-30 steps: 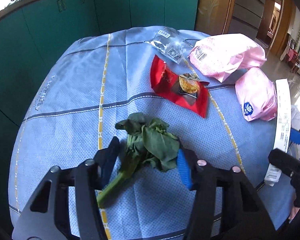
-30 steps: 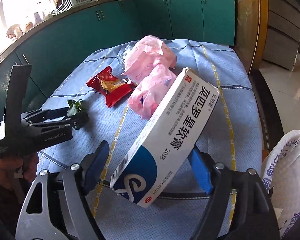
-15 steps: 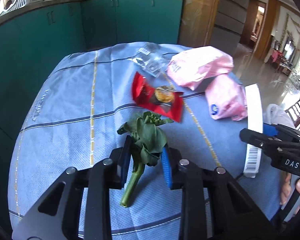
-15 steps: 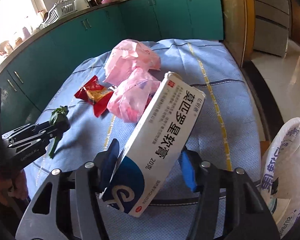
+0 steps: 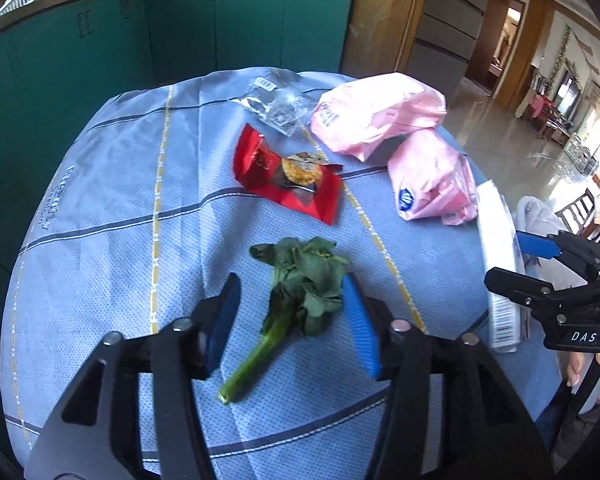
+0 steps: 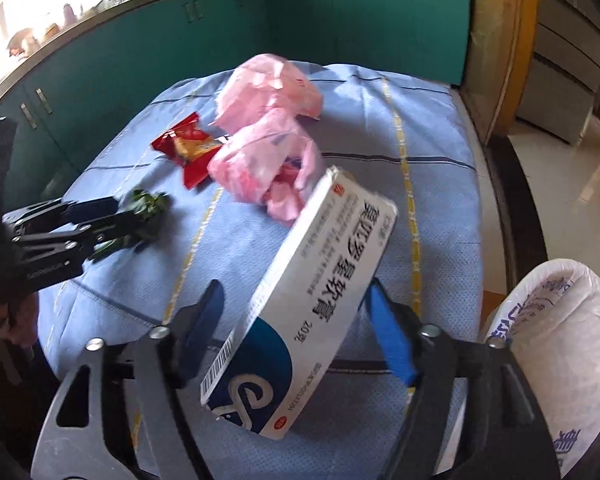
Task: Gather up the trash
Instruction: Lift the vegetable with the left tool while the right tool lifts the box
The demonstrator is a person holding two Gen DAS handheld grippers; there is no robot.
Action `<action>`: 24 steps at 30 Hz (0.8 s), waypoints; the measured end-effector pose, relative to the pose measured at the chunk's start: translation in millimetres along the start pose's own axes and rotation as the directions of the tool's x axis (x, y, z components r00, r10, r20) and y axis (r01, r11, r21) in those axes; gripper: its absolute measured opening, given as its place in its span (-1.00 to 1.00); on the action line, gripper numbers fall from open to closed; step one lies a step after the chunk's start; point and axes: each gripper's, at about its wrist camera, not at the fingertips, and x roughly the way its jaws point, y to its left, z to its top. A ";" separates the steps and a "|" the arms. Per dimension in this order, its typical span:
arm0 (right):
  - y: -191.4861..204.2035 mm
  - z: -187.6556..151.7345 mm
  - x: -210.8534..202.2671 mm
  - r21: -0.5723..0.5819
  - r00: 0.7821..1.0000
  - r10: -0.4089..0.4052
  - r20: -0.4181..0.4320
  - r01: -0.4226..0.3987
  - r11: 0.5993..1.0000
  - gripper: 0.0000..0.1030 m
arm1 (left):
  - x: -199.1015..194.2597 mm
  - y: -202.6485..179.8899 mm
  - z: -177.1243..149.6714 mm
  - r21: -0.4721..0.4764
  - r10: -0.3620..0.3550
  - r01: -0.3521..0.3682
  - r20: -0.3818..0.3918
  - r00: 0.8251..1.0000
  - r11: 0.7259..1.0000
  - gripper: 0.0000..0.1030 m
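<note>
Your left fingers [image 5: 356,316] are spreading again after a squeeze half a second back that had both blue pads tight on the wilted green leafy vegetable sprig [image 5: 300,292]. Now the sprig lies loose between them on the blue checked cloth of the worktop [image 5: 112,208], the right pad just brushing its leaves, the left pad apart from it. Your right fingers [image 6: 388,332] are also opening: they pinched the long white-and-blue cardboard medicine box [image 6: 300,320] a moment ago, and now the box stands tilted between them with a clear gap on its left side; on the right I cannot tell whether the pad touches. In my judgement, both pieces of trash are released rather than secured, so neither is on its way to the white printed sack [image 6: 552,344] by the worktop's right edge.

The sprig is limp and crumpled, with a firm pale stalk that offers the better purchase. The box is stiff, smooth and flat-sided. Farther back lie a glossy red torn snack wrapper [image 5: 288,180], two soft crinkled pink plastic bags [image 5: 380,112] and a clear film packet [image 5: 276,104], all thin and slippery.
</note>
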 end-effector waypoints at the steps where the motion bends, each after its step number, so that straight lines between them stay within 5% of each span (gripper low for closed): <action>1: 0.3 0.3 0.2 0.002 1.000 -0.011 0.005 0.011 1.000 0.51 | 1.8 0.2 0.2 -0.002 0.007 -0.007 -0.002 1.000 1.000 0.19; 13: 33.2 -1.9 16.1 -0.098 0.989 -0.147 0.031 0.150 0.984 0.62 | 15.6 -18.4 -4.3 0.062 0.033 -0.032 -0.023 0.999 0.998 0.19; 14: 34.4 -2.4 17.6 -0.104 0.988 -0.154 0.029 0.157 0.982 0.62 | 16.7 -20.8 -4.8 0.076 0.035 -0.033 -0.025 0.999 0.997 0.04; 24: 33.5 -4.7 28.6 -0.057 0.997 -0.074 -0.004 0.074 0.996 0.56 | 14.6 -23.8 -5.6 0.089 0.035 -0.034 -0.017 0.999 0.995 -0.37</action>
